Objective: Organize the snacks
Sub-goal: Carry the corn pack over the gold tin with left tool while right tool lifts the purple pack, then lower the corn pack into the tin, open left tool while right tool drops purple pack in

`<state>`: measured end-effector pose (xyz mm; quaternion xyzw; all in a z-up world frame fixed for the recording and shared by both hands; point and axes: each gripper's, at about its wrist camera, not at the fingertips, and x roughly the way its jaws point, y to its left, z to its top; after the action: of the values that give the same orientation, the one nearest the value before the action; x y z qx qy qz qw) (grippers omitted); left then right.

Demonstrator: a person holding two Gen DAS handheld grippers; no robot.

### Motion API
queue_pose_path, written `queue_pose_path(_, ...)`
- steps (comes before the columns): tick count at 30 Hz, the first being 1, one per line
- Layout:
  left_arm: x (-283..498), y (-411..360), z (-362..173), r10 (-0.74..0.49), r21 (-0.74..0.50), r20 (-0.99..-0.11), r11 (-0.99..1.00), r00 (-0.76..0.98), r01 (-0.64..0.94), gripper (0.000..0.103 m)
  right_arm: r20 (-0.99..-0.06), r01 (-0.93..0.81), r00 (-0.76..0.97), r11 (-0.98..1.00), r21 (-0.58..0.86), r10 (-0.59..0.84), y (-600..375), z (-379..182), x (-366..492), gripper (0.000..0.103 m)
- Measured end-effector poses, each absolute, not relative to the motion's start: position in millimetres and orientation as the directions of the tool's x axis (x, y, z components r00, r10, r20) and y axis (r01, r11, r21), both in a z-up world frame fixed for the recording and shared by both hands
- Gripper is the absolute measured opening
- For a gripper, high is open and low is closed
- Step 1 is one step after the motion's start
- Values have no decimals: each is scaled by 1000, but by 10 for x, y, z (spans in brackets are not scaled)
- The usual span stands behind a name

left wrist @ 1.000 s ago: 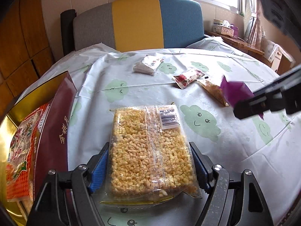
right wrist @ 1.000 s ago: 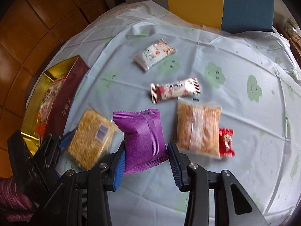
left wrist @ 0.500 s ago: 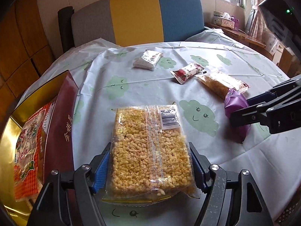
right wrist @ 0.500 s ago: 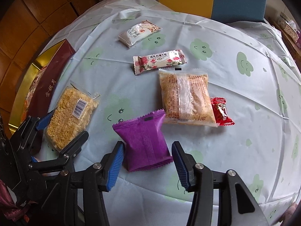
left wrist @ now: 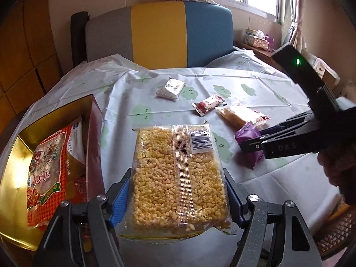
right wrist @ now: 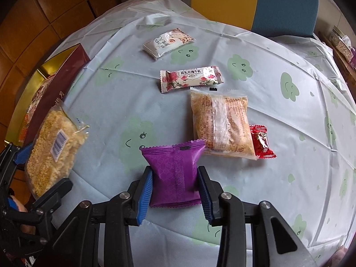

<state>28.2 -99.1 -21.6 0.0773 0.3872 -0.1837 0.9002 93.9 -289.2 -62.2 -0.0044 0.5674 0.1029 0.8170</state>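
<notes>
My left gripper (left wrist: 178, 191) is shut on a clear pack of yellow puffed-rice cake (left wrist: 175, 178), held above the table's near edge; the pack also shows in the right wrist view (right wrist: 53, 146). My right gripper (right wrist: 175, 184) is shut on a purple snack packet (right wrist: 175, 169), whose blue pads press both its sides; the packet rests low on the tablecloth and also shows in the left wrist view (left wrist: 249, 144). A dark red box with a gold inside (left wrist: 13, 178) stands at the left and holds an orange-red snack bag (left wrist: 46, 173).
On the cloud-print tablecloth (right wrist: 289, 115) lie a white packet (right wrist: 166, 42), a rose-print bar (right wrist: 191, 77), a clear pack of brown cake (right wrist: 220, 122) and a small red candy (right wrist: 262, 142). A grey, yellow and blue chair back (left wrist: 160, 33) stands behind the table.
The right gripper came down to the tablecloth with the purple packet, opened around it half a second ago, and has now closed on it again. The left gripper lifted the rice cake pack slightly.
</notes>
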Motion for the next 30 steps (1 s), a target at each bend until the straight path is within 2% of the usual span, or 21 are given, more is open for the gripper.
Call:
queue_pose_path(6, 354, -525, 113, -246, -59, -696, 956, 675, 288, 74, -929, -168, 330, 979, 116, 166, -2903, -629, 944, 39)
queue_pose_path(12, 479, 205, 262, -81, -24, -685, 996, 724, 88, 74, -934, -175, 329, 981, 89, 143, -2868, -656, 940, 39)
queue_pose_path(17, 608, 886, 114, 73, 15, -718, 996, 692, -89, 74, -934, -178, 333, 981, 76, 133, -2846, -664, 936, 39)
queue_pose_path(22, 703, 1242, -159, 174, 71, -761, 980, 626, -186, 75, -934, -178, 336, 982, 68, 125, -2828, -668, 933, 39)
queue_pose_path(24, 682, 1289, -221, 214, 98, -751, 972, 625, -215, 75, -934, -177, 336, 982, 68, 125, -2826, -669, 932, 39)
queue_pose_path(30, 638, 1236, -279, 229, 113, -748, 969, 623, -220, 75, -934, -179, 337, 982, 63, 121, -2819, -673, 933, 39)
